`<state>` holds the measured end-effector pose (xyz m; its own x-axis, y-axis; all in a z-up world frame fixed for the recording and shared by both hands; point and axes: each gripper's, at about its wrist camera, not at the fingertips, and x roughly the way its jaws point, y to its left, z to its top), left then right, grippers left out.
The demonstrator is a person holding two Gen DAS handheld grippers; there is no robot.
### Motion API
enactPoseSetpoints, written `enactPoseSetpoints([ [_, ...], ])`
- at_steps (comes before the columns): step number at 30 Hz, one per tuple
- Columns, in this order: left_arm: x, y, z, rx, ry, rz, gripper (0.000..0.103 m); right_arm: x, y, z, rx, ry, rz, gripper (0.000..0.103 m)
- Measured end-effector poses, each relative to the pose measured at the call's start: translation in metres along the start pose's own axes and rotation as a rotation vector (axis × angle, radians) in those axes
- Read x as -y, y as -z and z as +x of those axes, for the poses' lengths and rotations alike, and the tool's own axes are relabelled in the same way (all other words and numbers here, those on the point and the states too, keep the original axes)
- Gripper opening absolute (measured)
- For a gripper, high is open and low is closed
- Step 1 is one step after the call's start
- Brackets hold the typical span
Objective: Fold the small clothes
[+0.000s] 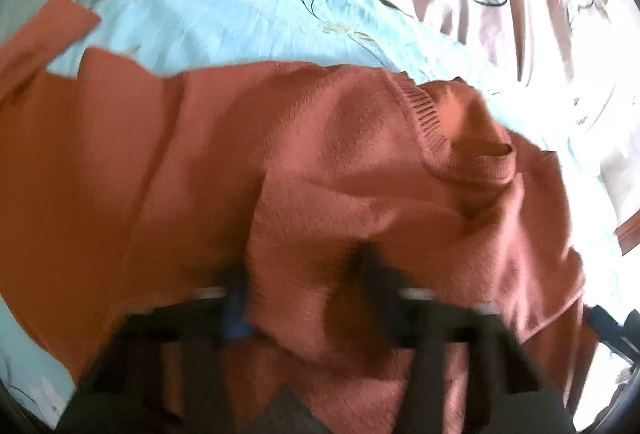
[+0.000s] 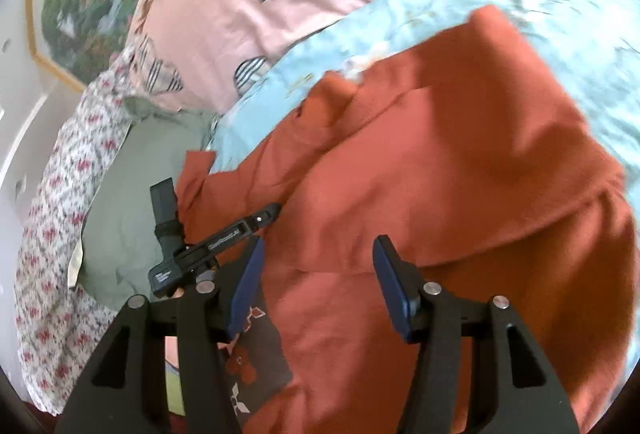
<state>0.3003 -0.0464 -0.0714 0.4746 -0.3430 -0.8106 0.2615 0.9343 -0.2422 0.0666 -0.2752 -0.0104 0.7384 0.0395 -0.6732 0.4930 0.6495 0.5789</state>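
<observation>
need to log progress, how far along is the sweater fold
Early. Done: the rust sweater lies on the light blue quilt, one part already lapped over the body. In hand: the left gripper has sweater cloth between its fingers; the right gripper hovers open above it. Left: the far sleeve is unfolded, and the final folds remain.

The left gripper [image 1: 300, 274] is smeared by motion blur in its own wrist view, so whether its fingers pinch the rust sweater [image 1: 280, 162] bunched between them cannot be told. That sweater runs out of frame below and left of its ribbed collar [image 1: 432, 122]. In the right wrist view the sweater's far edge [image 2: 500, 34] is blurred, and it hides most of a brown patterned cloth [image 2: 256, 354] beneath it
</observation>
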Motion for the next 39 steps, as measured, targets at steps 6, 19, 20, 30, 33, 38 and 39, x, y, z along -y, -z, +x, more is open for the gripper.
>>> enactPoseSetpoints([
  [6, -0.007, 0.009, -0.055, 0.134, -0.013, 0.025, 0.007, 0.013, -0.007, -0.027, 0.066, 0.082, -0.023, 0.057],
  [19, -0.042, 0.031, -0.061, 0.155, -0.057, -0.028, 0.007, 0.085, -0.086, -0.018, 0.027, 0.370, -0.064, 0.059],
  [20, -0.038, 0.031, -0.061, 0.152, -0.072, -0.014, 0.007, 0.091, -0.093, -0.008, 0.002, 0.381, -0.074, 0.059],
  [30, -0.027, 0.030, -0.057, 0.140, -0.042, -0.022, 0.008, 0.115, -0.111, 0.000, -0.008, 0.378, -0.060, 0.011],
  [33, -0.015, 0.032, -0.048, 0.132, -0.079, 0.012, 0.008, 0.118, -0.106, -0.002, 0.010, 0.470, -0.084, 0.002],
  [38, -0.016, 0.036, -0.043, 0.120, -0.104, 0.035, 0.010, 0.102, -0.099, -0.012, 0.036, 0.618, -0.119, 0.007],
  [39, -0.017, 0.036, -0.043, 0.121, -0.102, 0.038, 0.010, 0.089, -0.094, -0.018, 0.059, 0.569, -0.134, 0.007],
])
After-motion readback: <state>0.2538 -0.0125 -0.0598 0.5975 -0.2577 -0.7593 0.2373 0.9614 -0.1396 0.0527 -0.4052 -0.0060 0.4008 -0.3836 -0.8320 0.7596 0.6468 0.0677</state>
